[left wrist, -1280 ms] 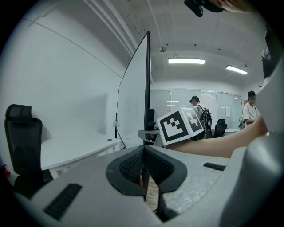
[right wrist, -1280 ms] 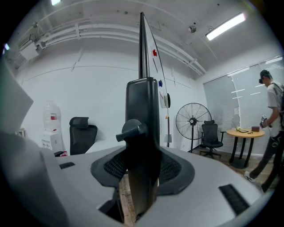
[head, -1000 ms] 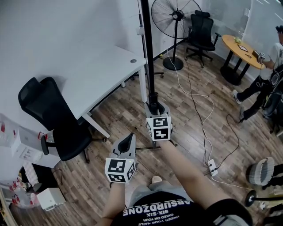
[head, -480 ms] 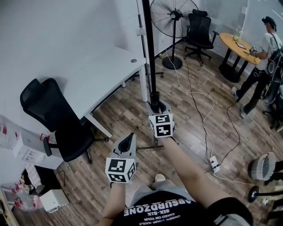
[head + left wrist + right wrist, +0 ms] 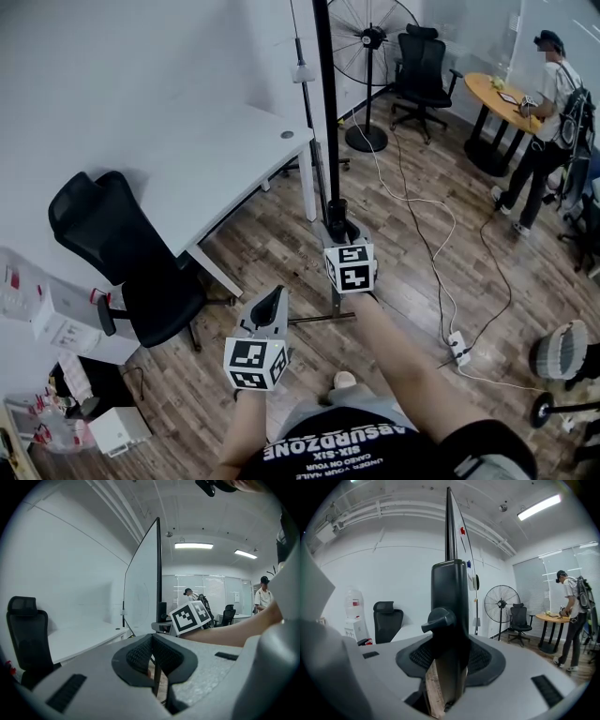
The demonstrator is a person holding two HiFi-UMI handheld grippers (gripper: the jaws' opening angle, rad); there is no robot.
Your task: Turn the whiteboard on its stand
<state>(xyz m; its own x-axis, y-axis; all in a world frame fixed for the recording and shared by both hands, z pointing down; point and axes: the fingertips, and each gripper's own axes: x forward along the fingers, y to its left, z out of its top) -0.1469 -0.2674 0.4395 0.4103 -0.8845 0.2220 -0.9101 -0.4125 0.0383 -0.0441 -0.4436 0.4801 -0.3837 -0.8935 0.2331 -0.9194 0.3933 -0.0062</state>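
Note:
The whiteboard stands edge-on to me, a thin dark line rising from its stand post. My right gripper is shut on that black post, just by its locking knob; the board's edge rises straight above the jaws. In the left gripper view the board's white face shows at an angle. My left gripper hangs lower left, away from the stand, its pads pressed together on nothing. The stand's foot bar lies on the floor between the two grippers.
A white desk and a black office chair stand close on the board's left. A white cable runs to a power strip on the right. Behind are a floor fan, another chair, and a person at a round table.
My right gripper, still on the post, has shifted a little right and nearer. The person at the back has stepped up to the round table. My left gripper has hardly moved.

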